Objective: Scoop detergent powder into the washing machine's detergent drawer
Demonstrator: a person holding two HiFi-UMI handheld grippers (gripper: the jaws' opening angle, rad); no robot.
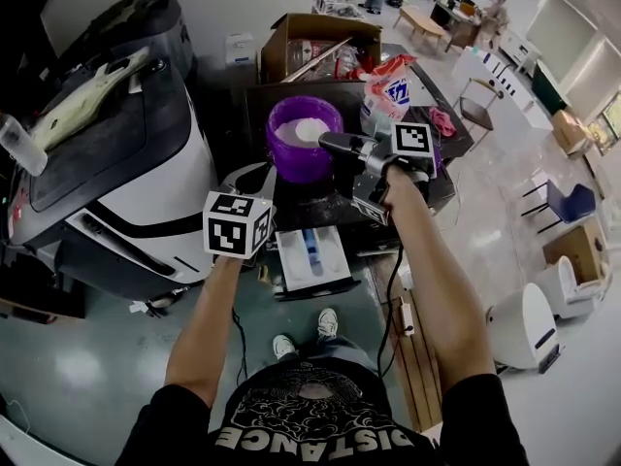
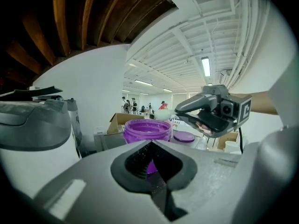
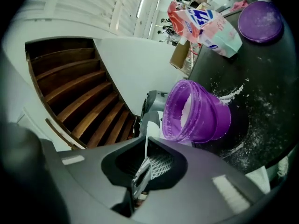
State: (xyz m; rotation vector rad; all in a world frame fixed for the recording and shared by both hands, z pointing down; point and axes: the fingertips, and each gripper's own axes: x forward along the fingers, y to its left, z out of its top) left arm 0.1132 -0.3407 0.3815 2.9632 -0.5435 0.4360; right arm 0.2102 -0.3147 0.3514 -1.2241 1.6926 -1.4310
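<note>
While right fingers (image 3: 196,185) pinch scoop (image 3: 145,149), tub (image 3: 203,113) ahead

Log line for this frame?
left gripper: shut, empty | right gripper: shut on white scoop handle, by purple tub | detergent drawer: open

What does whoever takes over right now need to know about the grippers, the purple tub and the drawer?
Left gripper: jaws together, empty, held low by the drawer.
Right gripper: shut on a thin white piece, apparently the scoop, at the mouth of the purple tub.
Things: the tub stands open on the dark table with white powder inside. Its lid lies off to the side, near the detergent bag. Some spilt powder is by the tub. The detergent drawer is pulled out.
Done: tub opened, drawer out, scoop gripped.
Left: carry powder to the drawer. Whether any is in it already cannot be told.
</note>
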